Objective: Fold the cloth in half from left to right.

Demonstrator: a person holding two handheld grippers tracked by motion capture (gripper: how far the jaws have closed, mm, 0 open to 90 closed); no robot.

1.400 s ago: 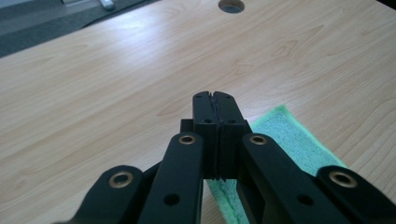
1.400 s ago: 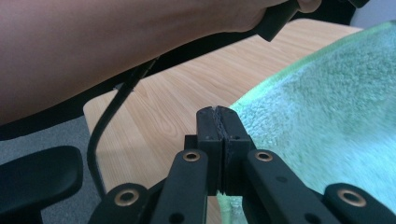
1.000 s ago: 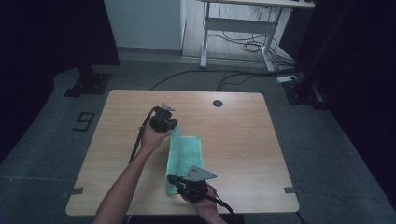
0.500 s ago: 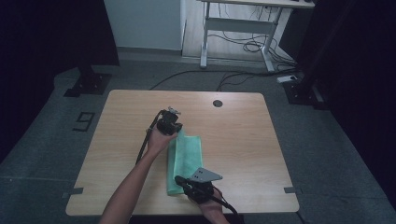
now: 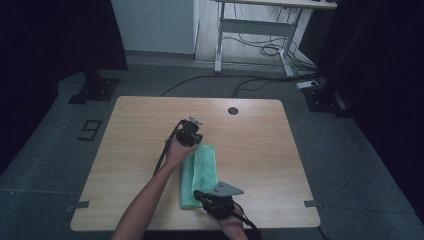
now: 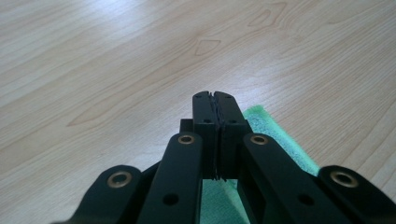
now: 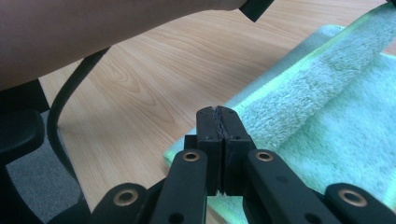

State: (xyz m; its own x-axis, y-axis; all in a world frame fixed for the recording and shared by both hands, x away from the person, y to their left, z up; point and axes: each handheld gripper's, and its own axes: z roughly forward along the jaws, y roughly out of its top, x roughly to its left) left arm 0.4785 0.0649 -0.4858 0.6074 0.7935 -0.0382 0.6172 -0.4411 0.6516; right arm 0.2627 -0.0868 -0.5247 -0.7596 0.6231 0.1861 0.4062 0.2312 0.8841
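Note:
A green towel [image 5: 201,172] lies folded lengthwise on the wooden table [image 5: 260,150], a raised fold [image 7: 327,70] running along it. My left gripper [image 5: 191,131] hovers at the towel's far end, jaws pressed together; in the left gripper view [image 6: 215,95] the towel's corner [image 6: 275,135] lies just beyond and below the tips, with no cloth seen between them. My right gripper [image 5: 206,198] sits at the towel's near end, also shut [image 7: 217,109], low over the towel's edge [image 7: 299,140], nothing visible between its pads.
The person's left forearm [image 7: 93,28] and the left gripper's black cable [image 7: 65,112] cross over the table left of the towel. A dark round grommet [image 5: 232,110] sits near the table's far edge. Bare wood lies to either side of the towel.
Both grippers have shifted to the right and sunk a little toward the towel. The left one now sits over the towel's far end. Both stay shut.

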